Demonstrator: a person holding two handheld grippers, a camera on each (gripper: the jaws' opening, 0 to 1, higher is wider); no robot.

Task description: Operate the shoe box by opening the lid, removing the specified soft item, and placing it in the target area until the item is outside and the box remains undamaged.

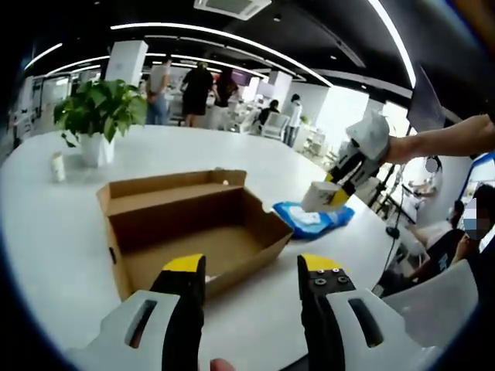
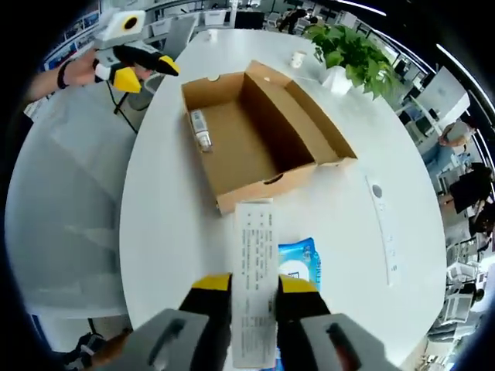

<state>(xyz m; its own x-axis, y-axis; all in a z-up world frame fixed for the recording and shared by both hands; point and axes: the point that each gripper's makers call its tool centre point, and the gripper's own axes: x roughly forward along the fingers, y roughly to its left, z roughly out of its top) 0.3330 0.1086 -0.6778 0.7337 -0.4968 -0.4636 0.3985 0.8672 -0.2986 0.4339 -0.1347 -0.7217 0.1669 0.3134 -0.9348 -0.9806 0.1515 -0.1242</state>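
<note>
The brown cardboard shoe box (image 1: 193, 232) lies open on the white table, its lid flap (image 1: 174, 185) folded back. A small white tube (image 2: 201, 130) rests on the box floor (image 2: 247, 147). My left gripper (image 1: 251, 267) is open at the box's near wall, with nothing between its jaws; in the right gripper view the left gripper (image 2: 151, 71) hovers off the table's far edge. My right gripper (image 2: 255, 284) is shut on a long white printed packet (image 2: 254, 255), held above a blue wipes pack (image 2: 298, 263) beside the box. In the left gripper view the right gripper (image 1: 336, 193) carries the packet (image 1: 319, 198) over the blue pack (image 1: 309, 220).
A potted plant (image 1: 97, 112) and a small white cup (image 1: 56, 166) stand on the table (image 1: 46, 232) beyond the box. A flat white strip (image 2: 384, 232) lies near the table edge. People stand and sit in the office behind.
</note>
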